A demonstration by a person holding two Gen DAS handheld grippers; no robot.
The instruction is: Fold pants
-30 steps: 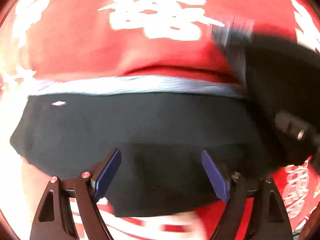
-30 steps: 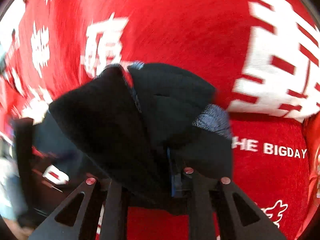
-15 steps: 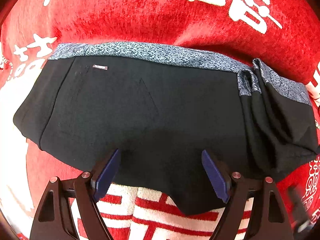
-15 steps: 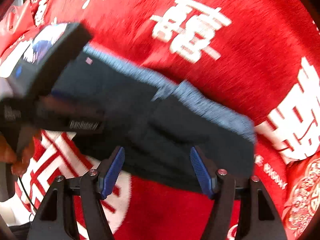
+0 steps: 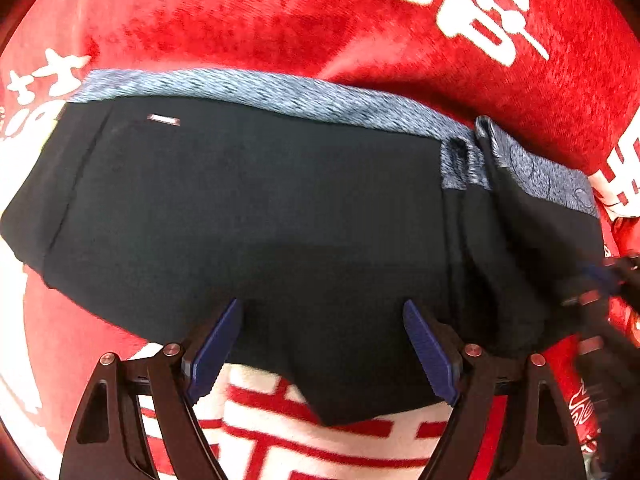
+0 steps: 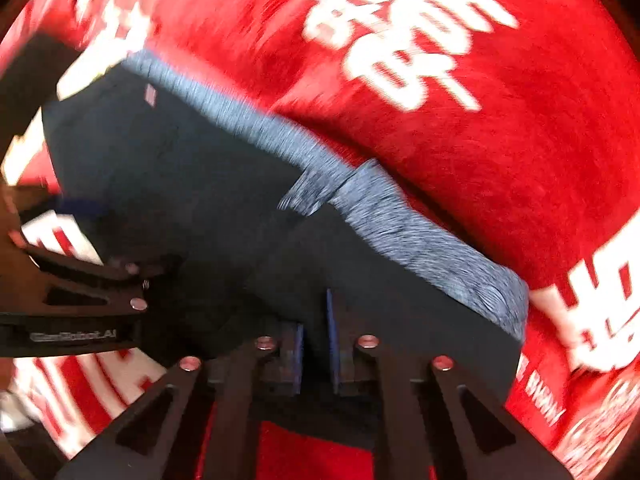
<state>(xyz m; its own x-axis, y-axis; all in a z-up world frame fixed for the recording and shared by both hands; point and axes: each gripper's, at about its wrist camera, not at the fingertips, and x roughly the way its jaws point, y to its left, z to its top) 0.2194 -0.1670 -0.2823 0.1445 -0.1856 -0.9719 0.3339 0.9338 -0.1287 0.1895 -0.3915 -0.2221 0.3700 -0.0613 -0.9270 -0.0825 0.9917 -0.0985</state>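
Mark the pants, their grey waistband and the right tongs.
pants (image 5: 260,220), left wrist view, black fabric mid-panel
grey waistband (image 5: 280,94), left wrist view, middle of band
right tongs (image 6: 316,344), right wrist view, between the tips

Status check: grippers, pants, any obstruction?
Left gripper open over pants. Right gripper just closed on the hem. Pants flat on red blanket. No obstruction.

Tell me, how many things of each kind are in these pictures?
Black pants: 1
Red blanket: 1
Grippers, left gripper and right gripper: 2
Total: 4
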